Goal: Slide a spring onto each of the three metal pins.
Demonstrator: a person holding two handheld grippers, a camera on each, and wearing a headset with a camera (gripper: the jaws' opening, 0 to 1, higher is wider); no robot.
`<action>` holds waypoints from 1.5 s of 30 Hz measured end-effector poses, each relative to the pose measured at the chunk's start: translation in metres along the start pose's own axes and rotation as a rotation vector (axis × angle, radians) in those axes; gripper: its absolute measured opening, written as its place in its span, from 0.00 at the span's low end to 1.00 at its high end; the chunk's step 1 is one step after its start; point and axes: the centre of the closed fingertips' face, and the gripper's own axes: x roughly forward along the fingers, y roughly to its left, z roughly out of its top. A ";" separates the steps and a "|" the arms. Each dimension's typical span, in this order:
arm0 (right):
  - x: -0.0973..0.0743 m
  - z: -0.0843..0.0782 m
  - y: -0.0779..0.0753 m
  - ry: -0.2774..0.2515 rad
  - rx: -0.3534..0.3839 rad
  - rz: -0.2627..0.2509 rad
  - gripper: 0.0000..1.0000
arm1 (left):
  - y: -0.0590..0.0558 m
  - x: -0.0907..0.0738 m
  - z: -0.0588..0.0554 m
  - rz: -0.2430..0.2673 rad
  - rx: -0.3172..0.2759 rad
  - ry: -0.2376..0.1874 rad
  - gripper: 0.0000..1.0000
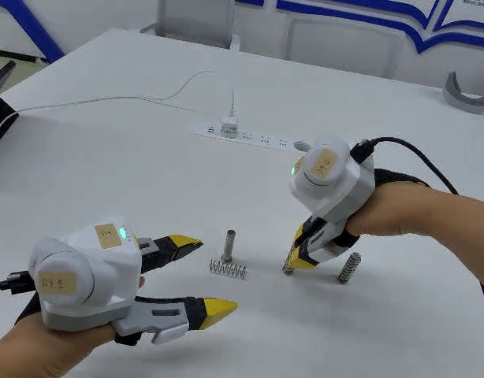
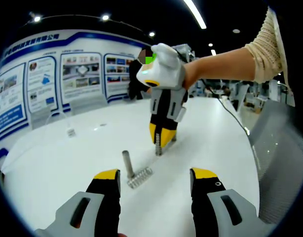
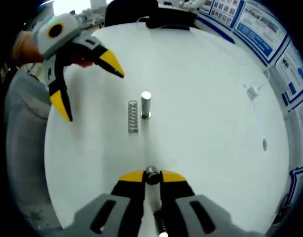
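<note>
Jaws of right gripper point(image 1: 295, 258) pinch pin point(image 3: 151, 175) upright on table point(image 1: 108, 157); left gripper point(image 1: 210, 276) jaws spread — loose spring point(image 1: 228, 269) lies beside bare pin point(image 1: 228, 246).

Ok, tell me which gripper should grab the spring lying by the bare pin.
Left. The left tongs are open, empty and pointed at the spring beside the pin; the right tongs are shut on another pin.
</note>
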 end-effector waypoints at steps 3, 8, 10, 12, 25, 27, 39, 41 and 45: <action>-0.001 0.000 0.001 -0.008 0.001 0.000 0.16 | 0.000 0.000 0.000 0.001 0.000 -0.001 0.58; -0.011 0.006 0.002 -0.028 -0.012 -0.023 0.21 | 0.000 -0.001 0.000 0.003 0.000 0.000 0.58; -0.017 0.011 0.003 -0.039 -0.021 -0.031 0.21 | -0.001 -0.002 -0.001 0.003 0.001 0.001 0.58; -0.022 0.016 0.004 -0.054 -0.032 -0.044 0.23 | -0.001 -0.002 -0.001 0.003 0.000 0.002 0.58; -0.013 0.055 0.028 -0.140 -0.082 -0.008 0.20 | 0.002 -0.004 -0.005 0.012 0.000 0.007 0.58; -0.006 0.059 0.032 -0.140 -0.084 0.010 0.20 | 0.003 -0.005 -0.005 0.015 -0.003 0.007 0.58; 0.027 0.062 0.032 -0.119 -0.062 0.026 0.17 | 0.007 -0.008 -0.007 0.027 -0.010 0.008 0.58; 0.030 0.061 0.032 -0.113 -0.059 0.027 0.17 | 0.007 -0.007 -0.007 0.027 -0.011 0.007 0.58; 0.036 0.059 0.031 -0.098 -0.059 0.027 0.16 | 0.006 -0.007 -0.007 0.026 -0.011 0.005 0.57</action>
